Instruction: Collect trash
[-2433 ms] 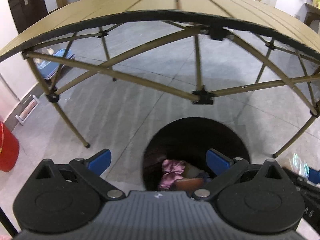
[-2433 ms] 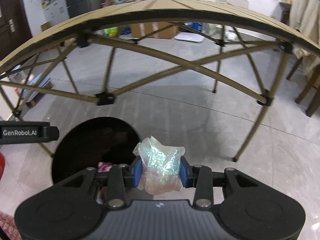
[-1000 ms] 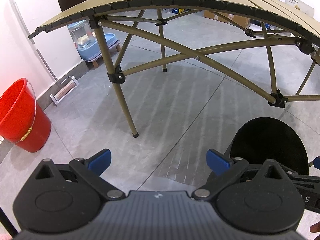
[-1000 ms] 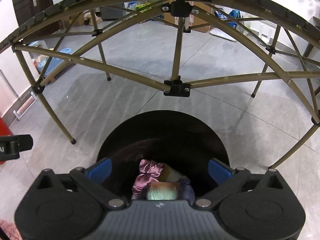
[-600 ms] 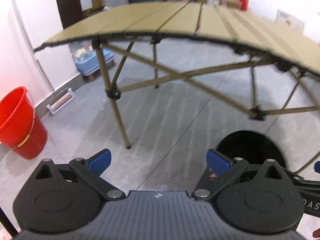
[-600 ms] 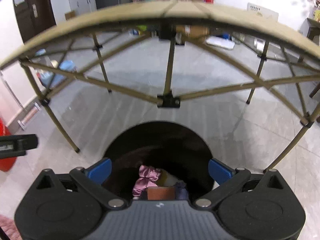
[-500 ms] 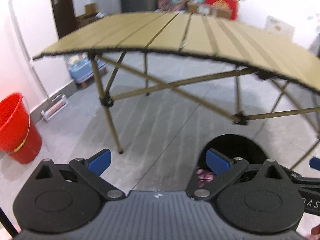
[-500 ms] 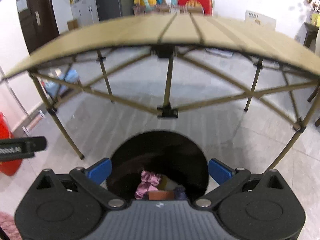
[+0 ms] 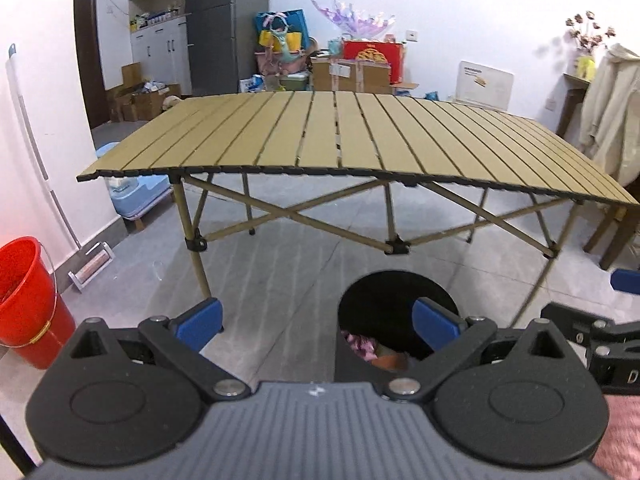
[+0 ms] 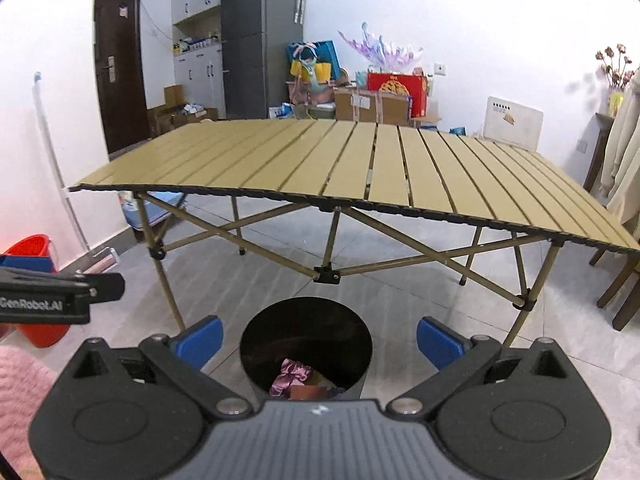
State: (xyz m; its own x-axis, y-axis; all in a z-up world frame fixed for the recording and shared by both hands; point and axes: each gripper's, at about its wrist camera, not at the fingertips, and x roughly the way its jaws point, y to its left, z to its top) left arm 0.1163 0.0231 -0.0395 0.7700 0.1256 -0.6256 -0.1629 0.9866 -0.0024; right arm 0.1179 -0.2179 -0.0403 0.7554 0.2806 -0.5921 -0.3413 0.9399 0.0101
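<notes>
Both tools, left (image 9: 316,322) & right (image 10: 319,341), spread wide, empty; trash bin (image 10: 256,344) w/ wrappers (image 10: 290,376) below right tool.

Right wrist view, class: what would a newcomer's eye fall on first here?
The wide tan slatted table fills the middle of the room. Below it, nearest the camera, a black bin stands on the floor with pink trash inside. The right gripper hangs open and empty above it.

The right claw (image 10: 318,340) hangs spread and empty above the black bin (image 10: 306,344), which holds pink trash (image 10: 290,376), before the slatted table (image 10: 360,168).
</notes>
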